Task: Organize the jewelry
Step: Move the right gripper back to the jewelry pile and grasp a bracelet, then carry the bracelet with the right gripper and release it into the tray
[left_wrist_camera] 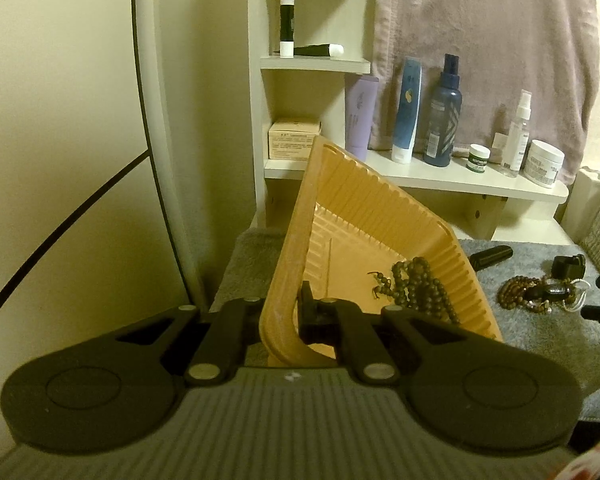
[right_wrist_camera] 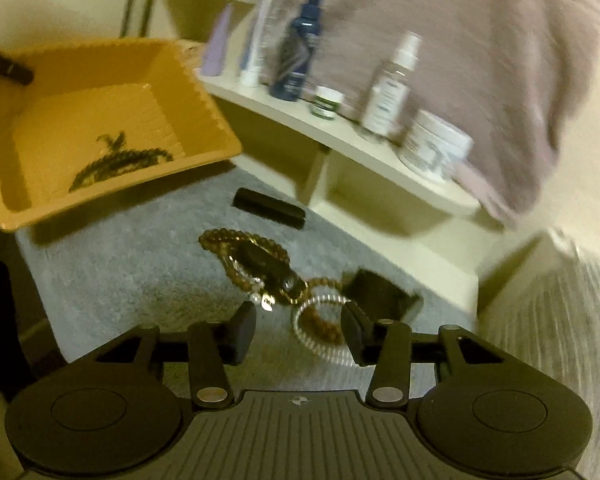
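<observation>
A grey towel-like cloth (right_wrist_camera: 140, 280) covers the tabletop. Over its left part an orange ribbed plastic tray (left_wrist_camera: 380, 216) is held tilted, the left gripper (left_wrist_camera: 284, 312) clamped with narrow jaws on its near rim. A dark beaded necklace (left_wrist_camera: 416, 284) lies inside the tray. The right gripper (right_wrist_camera: 298, 332) hovers with jaws partly apart and empty above a heap of brown bead bracelets (right_wrist_camera: 256, 264) and a clear coiled band (right_wrist_camera: 320, 336) on the cloth.

Orange tray (left_wrist_camera: 342, 184) tilted, dark beads (left_wrist_camera: 420, 284) inside; brown bead pile (right_wrist_camera: 248, 256) on grey mat.
</observation>
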